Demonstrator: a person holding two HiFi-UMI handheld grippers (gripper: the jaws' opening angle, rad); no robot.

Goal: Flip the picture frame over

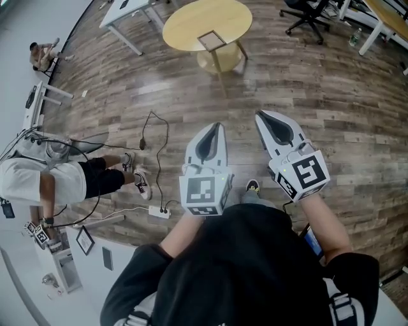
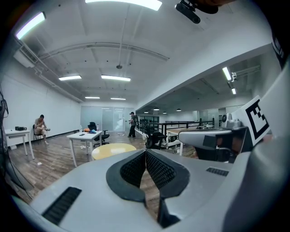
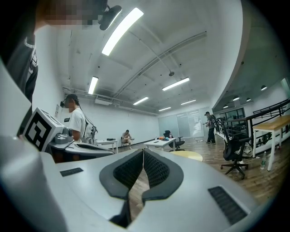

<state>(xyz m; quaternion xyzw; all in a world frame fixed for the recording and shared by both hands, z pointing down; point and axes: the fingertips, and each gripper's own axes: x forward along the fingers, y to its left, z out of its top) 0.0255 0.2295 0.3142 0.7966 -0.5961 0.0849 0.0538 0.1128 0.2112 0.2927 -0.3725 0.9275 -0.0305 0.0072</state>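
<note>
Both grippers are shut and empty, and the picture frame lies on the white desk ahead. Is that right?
Not quite. The head view shows the picture frame lying on the round yellow table, not the white desk. The left gripper and right gripper are shut and empty, as you say.

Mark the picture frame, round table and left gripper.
picture frame (image 1: 211,41), head view, its middle.
round table (image 1: 185,25), head view, bare tabletop.
left gripper (image 1: 217,127), head view, between its fingertips.

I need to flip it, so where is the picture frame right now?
In the head view, the picture frame sits on the round yellow table at top centre, near the table's edge closest to the person.
</note>
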